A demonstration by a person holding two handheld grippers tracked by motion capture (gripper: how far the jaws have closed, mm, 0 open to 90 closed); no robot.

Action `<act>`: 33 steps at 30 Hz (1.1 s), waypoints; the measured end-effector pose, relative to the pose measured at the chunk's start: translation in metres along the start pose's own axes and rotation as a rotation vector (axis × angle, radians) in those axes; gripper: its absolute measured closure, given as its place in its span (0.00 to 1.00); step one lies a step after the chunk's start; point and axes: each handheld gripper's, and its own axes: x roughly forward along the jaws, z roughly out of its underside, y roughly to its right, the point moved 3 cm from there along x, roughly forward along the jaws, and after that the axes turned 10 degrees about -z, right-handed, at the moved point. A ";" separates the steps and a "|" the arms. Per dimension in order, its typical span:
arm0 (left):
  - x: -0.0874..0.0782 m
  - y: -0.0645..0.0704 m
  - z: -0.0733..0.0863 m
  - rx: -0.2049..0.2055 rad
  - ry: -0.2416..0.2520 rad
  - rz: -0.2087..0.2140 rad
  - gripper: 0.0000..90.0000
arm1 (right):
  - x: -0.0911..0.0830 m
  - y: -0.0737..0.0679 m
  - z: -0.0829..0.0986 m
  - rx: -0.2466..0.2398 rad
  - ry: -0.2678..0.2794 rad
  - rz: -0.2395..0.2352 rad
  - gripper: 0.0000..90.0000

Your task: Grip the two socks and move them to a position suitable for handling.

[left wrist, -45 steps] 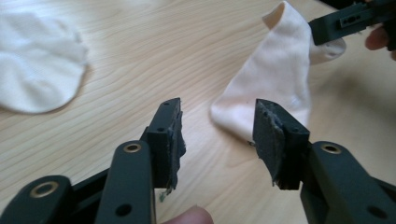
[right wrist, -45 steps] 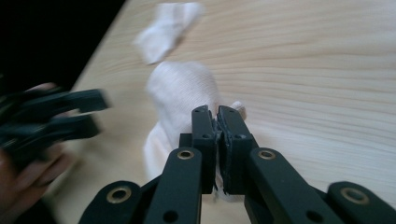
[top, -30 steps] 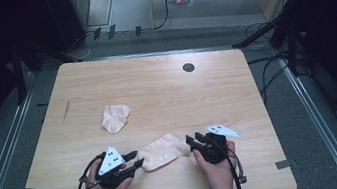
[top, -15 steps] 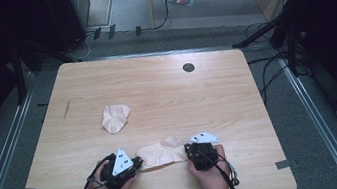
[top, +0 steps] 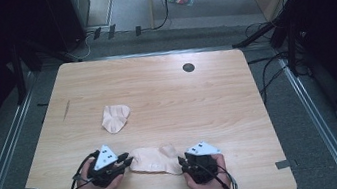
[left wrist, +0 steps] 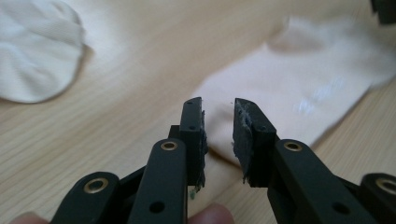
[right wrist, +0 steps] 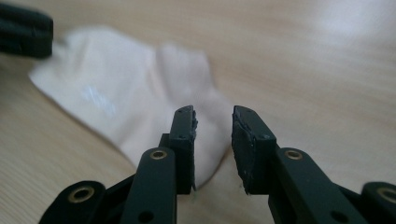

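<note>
At the near edge of the table [top: 237, 94] we hold both tools low. Our left gripper [left wrist: 218, 108] stands narrowly parted, with a slim gap between its jaws, poised at the left end of the flat beige sock [top: 153, 160] and clamping nothing. Our right gripper [right wrist: 213, 114] is parted about the same at the sock's right end, also holding nothing. The sock lies between them. Farther off to the left rests a crumpled sock [top: 115, 118], well apart.
</note>
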 end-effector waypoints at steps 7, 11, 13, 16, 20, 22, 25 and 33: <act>0.010 0.016 0.001 0.032 -0.012 -0.019 0.80 | 0.013 0.001 -0.006 -0.036 0.084 -0.019 0.81; 0.016 0.029 0.005 0.156 -0.058 -0.054 0.76 | 0.033 -0.009 0.000 -0.127 0.015 0.006 0.79; 0.014 0.030 0.005 0.168 -0.067 -0.046 0.76 | 0.035 -0.006 0.001 -0.119 0.006 0.018 0.81; 0.011 0.028 0.006 0.166 -0.083 -0.029 0.76 | 0.030 0.002 0.001 -0.108 -0.007 0.043 0.85; 0.008 0.032 0.009 0.176 -0.087 -0.022 0.75 | 0.026 0.008 0.002 -0.103 -0.011 0.043 0.89; 0.005 0.036 0.011 0.180 -0.090 -0.015 0.74 | 0.025 0.007 0.002 -0.106 -0.021 0.043 0.87; -0.002 0.037 0.012 0.167 -0.090 -0.012 0.65 | 0.016 0.004 0.001 -0.089 0.011 0.031 0.79; 0.000 0.039 0.015 0.192 -0.078 -0.001 0.66 | 0.018 -0.024 0.006 -0.114 -0.023 -0.107 0.87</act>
